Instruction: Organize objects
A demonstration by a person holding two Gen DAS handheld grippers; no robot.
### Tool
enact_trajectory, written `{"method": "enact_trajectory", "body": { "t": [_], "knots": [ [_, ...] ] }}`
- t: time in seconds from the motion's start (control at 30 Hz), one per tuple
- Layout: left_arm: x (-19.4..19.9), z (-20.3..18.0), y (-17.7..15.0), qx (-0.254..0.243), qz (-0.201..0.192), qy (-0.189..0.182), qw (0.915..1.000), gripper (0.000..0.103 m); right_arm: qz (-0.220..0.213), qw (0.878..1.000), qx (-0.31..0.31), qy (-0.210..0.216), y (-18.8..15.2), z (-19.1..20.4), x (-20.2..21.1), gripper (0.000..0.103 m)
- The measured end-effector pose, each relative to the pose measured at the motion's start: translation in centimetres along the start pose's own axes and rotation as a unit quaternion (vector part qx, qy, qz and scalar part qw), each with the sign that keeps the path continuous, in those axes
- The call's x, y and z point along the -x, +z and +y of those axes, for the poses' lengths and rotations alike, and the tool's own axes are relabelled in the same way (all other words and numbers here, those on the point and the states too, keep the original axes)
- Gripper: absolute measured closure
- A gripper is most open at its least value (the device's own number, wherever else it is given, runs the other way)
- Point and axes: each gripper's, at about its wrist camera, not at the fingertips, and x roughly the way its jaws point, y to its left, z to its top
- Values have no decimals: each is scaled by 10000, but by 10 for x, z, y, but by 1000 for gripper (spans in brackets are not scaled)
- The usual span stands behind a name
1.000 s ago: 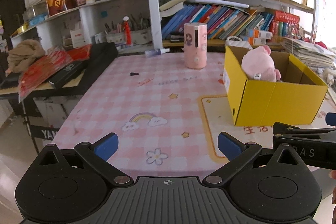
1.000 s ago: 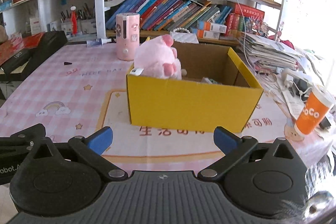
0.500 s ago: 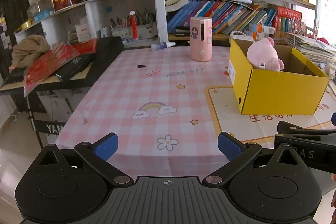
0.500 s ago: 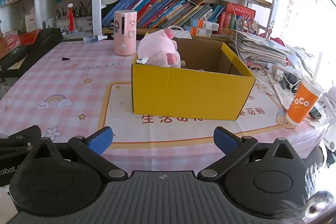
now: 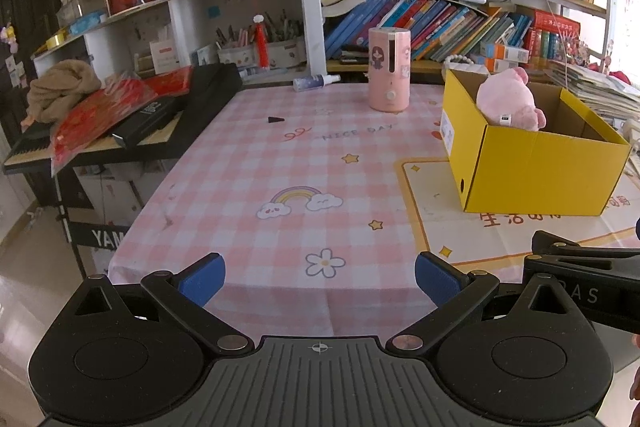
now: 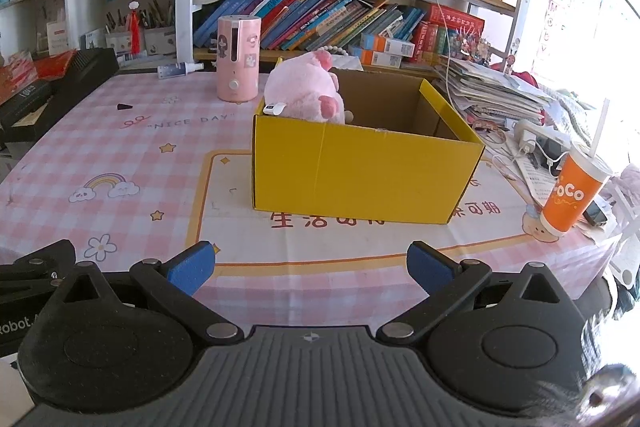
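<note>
A pink plush toy (image 5: 510,103) (image 6: 305,91) sits inside an open yellow cardboard box (image 5: 536,167) (image 6: 360,175) on the pink checked tablecloth (image 5: 288,163) (image 6: 120,147). A pink cylinder with a cartoon figure (image 5: 389,69) (image 6: 238,58) stands upright behind the box. My left gripper (image 5: 320,277) hangs open over the table's front edge, nothing between its blue pads. Facing the box from the front edge, my right gripper (image 6: 308,267) is open and empty too. The box's floor is hidden.
An orange paper cup with a straw (image 6: 574,195) stands at the table's right edge beside cables and stacked papers (image 6: 500,95). A small black wedge (image 5: 274,119) and a spray bottle (image 5: 316,81) lie near the back. Bookshelves (image 5: 440,23) rise behind; a black keyboard (image 5: 132,123) adjoins the left side.
Both grippers have drawn back from the table, so the box and cylinder look smaller and the front edge now shows. Both stay open.
</note>
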Motion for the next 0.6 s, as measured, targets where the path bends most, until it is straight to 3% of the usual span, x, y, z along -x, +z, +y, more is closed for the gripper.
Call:
{"method": "enact_trajectory", "body": {
  "t": [0.6],
  "knots": [
    [0, 2, -2, 33, 53, -12, 10000, 1, 4, 10000, 4, -2, -3, -1, 0, 0]
  ]
}}
